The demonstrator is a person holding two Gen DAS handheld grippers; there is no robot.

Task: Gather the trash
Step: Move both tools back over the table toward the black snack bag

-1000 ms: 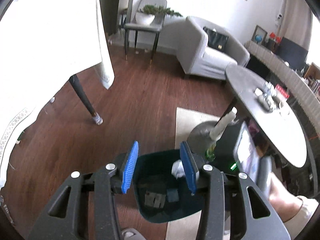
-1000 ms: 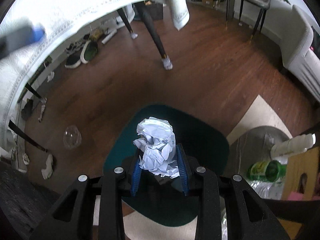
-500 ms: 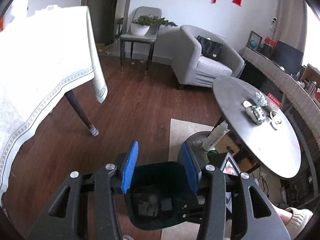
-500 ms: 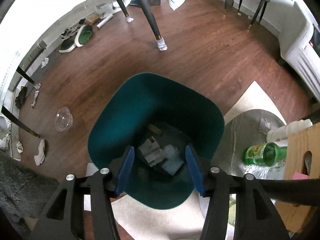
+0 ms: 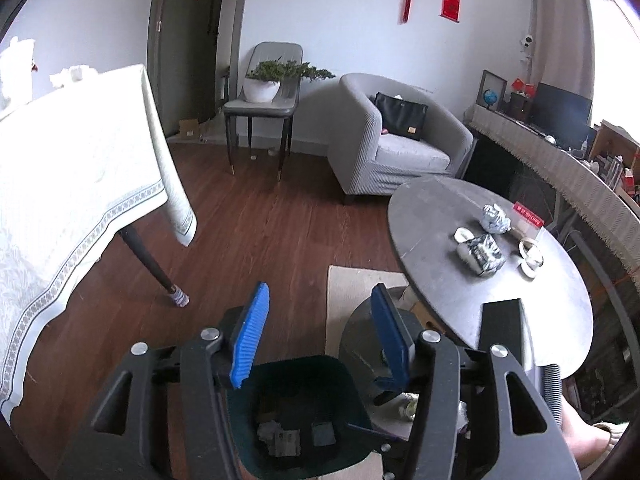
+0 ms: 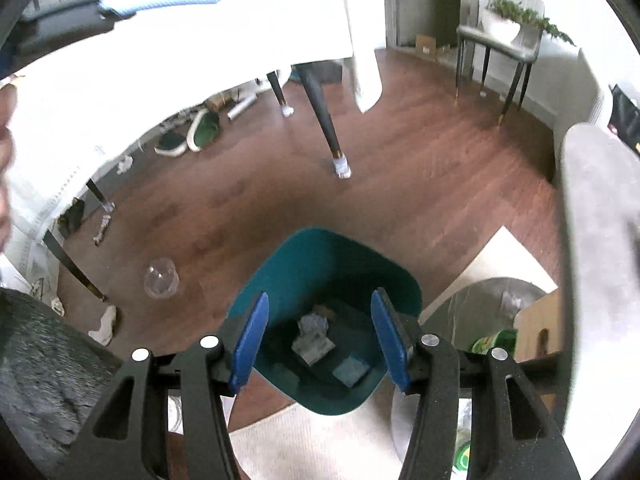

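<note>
Below both spread, empty tongs, left (image 5: pixel 316 336) and right (image 6: pixel 316 340), the bin (image 6: pixel 328 280) is holding dropped paper, so I am heading for the table's wad (image 5: pixel 495 218) next.

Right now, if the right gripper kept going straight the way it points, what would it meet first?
Probably the open teal bin: the right gripper, jaws open and empty, looks into it, so likely the crumpled paper inside. Depth is unclear.

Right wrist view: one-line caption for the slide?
Empty right gripper, jaws just opened, above the teal trash bin holding crumpled paper on the wood floor.
</note>
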